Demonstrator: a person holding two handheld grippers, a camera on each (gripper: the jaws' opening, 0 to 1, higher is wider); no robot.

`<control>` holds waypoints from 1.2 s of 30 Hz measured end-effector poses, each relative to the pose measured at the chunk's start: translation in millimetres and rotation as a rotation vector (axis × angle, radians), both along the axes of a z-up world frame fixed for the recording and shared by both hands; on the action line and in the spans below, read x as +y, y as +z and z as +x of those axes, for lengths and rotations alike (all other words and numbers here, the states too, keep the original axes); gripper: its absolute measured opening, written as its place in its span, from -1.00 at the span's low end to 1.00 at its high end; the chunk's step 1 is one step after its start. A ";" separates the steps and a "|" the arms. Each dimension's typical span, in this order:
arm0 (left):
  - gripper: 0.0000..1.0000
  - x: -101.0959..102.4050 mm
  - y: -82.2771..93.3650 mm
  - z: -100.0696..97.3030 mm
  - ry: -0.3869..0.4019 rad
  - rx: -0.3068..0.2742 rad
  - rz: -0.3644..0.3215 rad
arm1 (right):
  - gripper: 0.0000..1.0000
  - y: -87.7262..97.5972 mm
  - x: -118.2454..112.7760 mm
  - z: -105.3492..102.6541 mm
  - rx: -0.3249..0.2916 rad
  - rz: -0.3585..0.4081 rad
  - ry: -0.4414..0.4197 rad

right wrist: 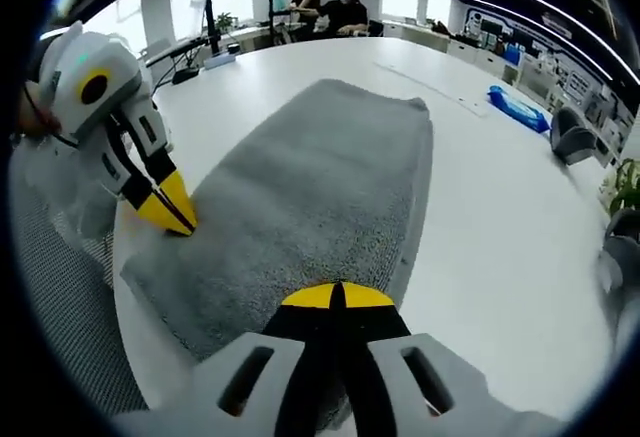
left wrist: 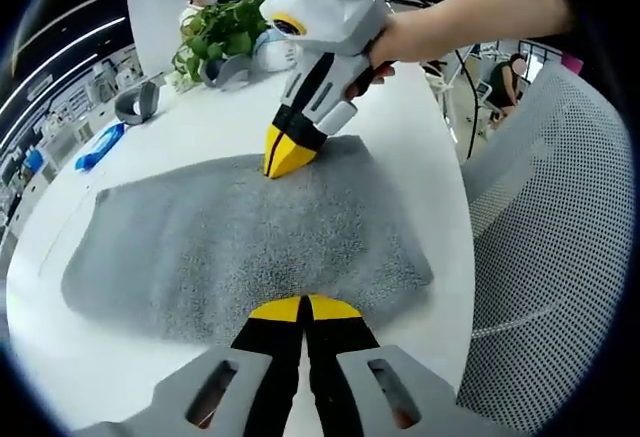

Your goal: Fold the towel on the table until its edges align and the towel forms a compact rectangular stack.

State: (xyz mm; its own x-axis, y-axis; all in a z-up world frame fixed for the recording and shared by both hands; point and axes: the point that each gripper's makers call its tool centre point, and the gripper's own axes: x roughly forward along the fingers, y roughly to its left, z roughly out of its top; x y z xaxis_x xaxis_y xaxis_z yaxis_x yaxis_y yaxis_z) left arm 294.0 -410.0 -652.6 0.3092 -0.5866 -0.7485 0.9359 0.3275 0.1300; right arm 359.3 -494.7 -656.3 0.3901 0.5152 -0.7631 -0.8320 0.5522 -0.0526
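A grey towel (left wrist: 240, 247) lies flat on the white table (left wrist: 90, 367), with a doubled edge showing in the right gripper view (right wrist: 300, 187). My left gripper (left wrist: 303, 307) is shut, its yellow tips pinching the towel's near edge. It also appears at the left of the right gripper view (right wrist: 172, 212), at a towel corner. My right gripper (right wrist: 337, 295) is shut on the opposite short-end corner. It shows in the left gripper view as well (left wrist: 285, 160), held by a hand, its tips down on the towel's far edge.
A potted plant (left wrist: 220, 32), a grey tape roll (left wrist: 137, 104) and a blue packet (left wrist: 100, 145) sit at the far side of the table. A mesh chair (left wrist: 560, 237) stands by the table's edge. People sit in the background (right wrist: 325, 7).
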 end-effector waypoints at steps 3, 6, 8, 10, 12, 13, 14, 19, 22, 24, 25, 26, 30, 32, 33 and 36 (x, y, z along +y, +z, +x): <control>-0.99 3.6 -0.8 -1.9 -0.016 -0.037 0.061 | -1.00 -0.3 -0.5 -9.7 -0.021 -0.075 0.095; -0.99 8.4 -0.8 -3.3 0.001 -0.041 0.082 | -1.00 -0.6 -1.7 -18.4 -0.027 -0.104 0.154; -0.99 11.5 -0.9 -5.5 0.026 -0.027 0.086 | -1.00 -0.7 -2.4 -23.2 -0.023 -0.101 0.164; -0.99 13.2 -0.9 -7.7 0.047 -0.016 0.083 | -1.00 -1.0 -2.5 -27.7 -0.026 -0.097 0.173; -0.99 14.5 -0.9 -10.2 0.060 -0.017 0.084 | -1.00 -1.1 -2.4 -32.8 -0.032 -0.090 0.180; -0.99 15.0 -1.0 -10.9 0.070 -0.019 0.085 | -1.00 -1.0 -2.7 -34.6 -0.038 -0.089 0.188; -0.99 15.1 -1.2 -11.3 0.075 -0.019 0.087 | -1.00 -0.8 -3.3 -37.0 -0.044 -0.086 0.195; -0.99 14.6 -1.8 -13.4 0.087 -0.040 0.101 | -1.00 -0.8 -8.3 -45.2 -0.071 -0.033 0.230; -0.99 13.8 -1.5 -14.5 0.070 -0.070 0.104 | -1.00 0.0 -11.6 -50.6 -0.074 -0.002 0.238; -0.99 13.7 -1.2 -13.6 0.080 -0.069 0.094 | -1.00 -0.3 -12.9 -54.5 -0.083 0.015 0.244; -0.99 13.7 -1.4 -13.5 0.088 -0.064 0.089 | -1.00 -0.1 -13.4 -56.4 -0.090 0.024 0.247; -0.99 13.6 -1.4 -13.3 0.091 -0.064 0.088 | -1.00 0.0 -13.6 -57.3 -0.098 0.030 0.250; -0.99 13.0 -1.4 -13.4 0.082 -0.073 0.092 | -1.00 0.5 -14.7 -58.1 -0.118 0.074 0.252; -0.98 12.8 -1.2 -13.6 0.076 -0.072 0.091 | -1.00 1.0 -15.3 -58.3 -0.111 0.097 0.246; -0.98 12.8 -1.2 -13.1 0.075 -0.072 0.089 | -1.00 1.4 -16.3 -58.9 -0.105 0.109 0.243; -0.98 12.5 -1.0 -13.1 0.076 -0.074 0.081 | -1.00 2.2 -18.7 -62.4 -0.088 0.120 0.250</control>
